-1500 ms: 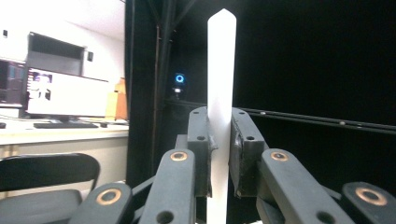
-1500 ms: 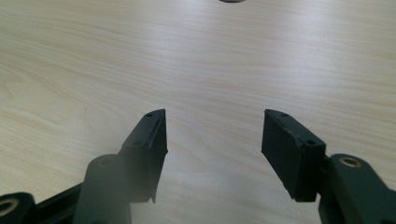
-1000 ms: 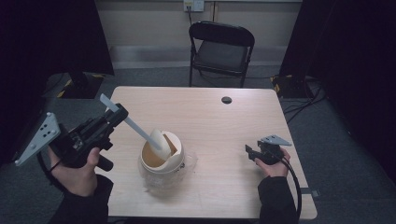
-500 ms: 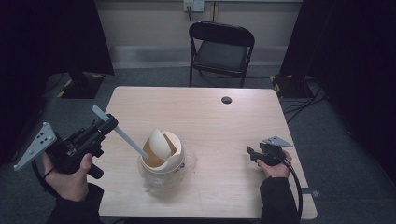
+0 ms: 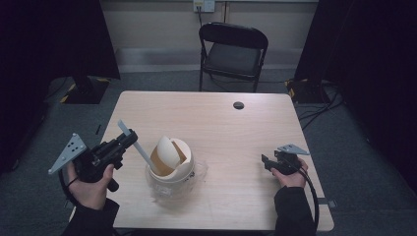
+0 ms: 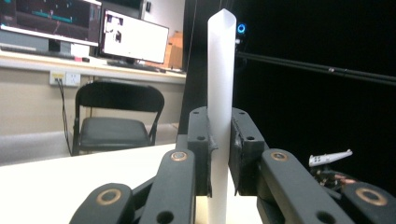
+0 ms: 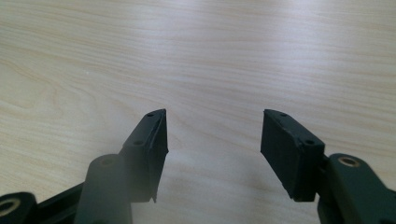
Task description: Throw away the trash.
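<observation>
A long white handle [image 5: 139,149], flat and pale like a spatula or scoop stem, is clamped between the 2 black jaws of the left gripper [image 5: 127,139] at the left edge of a light wooden table [image 5: 236,128]. In the left gripper view the handle [image 6: 219,112] stands upright between the closed jaws, its tip well above them. In the high view its lower end slants down into a round cream bowl [image 5: 183,167] near the middle of the table's front half; a curved white blade [image 5: 165,151] rises just above the rim, and brown contents show inside. Something clear and crinkled, possibly plastic film, lies under the bowl.

The right gripper [image 5: 269,162] rests on the table at the right, well apart from the bowl, and holds nothing; in the right gripper view its jaws stand wide over bare wood. A black folding chair [image 5: 232,54] stands beyond the table.

The likely risks are these: the bowl is steadied by nothing, so a sideways pull on the handle could tip or drag it, and contents could be spilled onto the table. The smooth handle is pinched at 1 narrow place, so it could be twisted or slid in the jaws under load.
</observation>
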Motion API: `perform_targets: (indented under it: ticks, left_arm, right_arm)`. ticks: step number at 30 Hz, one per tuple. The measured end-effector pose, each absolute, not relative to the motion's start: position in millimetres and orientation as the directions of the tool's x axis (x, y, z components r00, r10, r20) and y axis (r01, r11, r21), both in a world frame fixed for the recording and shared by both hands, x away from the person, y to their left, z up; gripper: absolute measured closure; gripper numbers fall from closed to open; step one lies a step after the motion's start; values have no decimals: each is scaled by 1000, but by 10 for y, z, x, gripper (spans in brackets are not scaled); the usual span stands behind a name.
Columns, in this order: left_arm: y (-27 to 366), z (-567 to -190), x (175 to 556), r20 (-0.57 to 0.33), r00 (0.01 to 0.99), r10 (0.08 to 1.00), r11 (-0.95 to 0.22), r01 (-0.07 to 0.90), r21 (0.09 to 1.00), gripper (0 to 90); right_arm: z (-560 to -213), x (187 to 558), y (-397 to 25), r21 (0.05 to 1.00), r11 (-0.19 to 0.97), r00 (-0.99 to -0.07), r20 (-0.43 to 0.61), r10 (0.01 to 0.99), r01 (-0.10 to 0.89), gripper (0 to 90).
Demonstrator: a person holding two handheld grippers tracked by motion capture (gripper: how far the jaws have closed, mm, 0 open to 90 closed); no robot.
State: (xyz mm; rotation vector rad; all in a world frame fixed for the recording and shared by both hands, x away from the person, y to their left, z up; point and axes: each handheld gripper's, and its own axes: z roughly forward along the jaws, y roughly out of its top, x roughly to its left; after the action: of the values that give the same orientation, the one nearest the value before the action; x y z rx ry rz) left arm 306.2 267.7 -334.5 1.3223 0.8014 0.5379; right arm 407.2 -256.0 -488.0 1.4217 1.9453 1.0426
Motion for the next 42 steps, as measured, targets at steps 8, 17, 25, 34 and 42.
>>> perform_targets:
  ticks: [8,17,25,34,42]
  left_arm:
    - [2617,-3574,3154,-225,625,748,162,156,974,802]
    - [2748,-3638,3093,-224,610,760,178,136,975,606]
    - [3020,-3832,2996,-198,527,826,146,140,979,450]
    - [3313,-4433,3122,-172,371,913,35,348,937,364]
    - [3386,-4801,3240,-106,318,942,-63,478,876,340]
  right_arm:
    - [-4889,4075,-2568,813,162,-321,32,947,560,413]
    - [-4886,4073,-2578,814,160,-317,32,948,558,413]
    - [-4886,4071,-2591,812,161,-313,28,949,561,411]
    - [-4906,4079,-2600,802,174,-312,17,950,571,407]
    - [-4940,4074,-2645,799,158,-301,30,953,580,406]
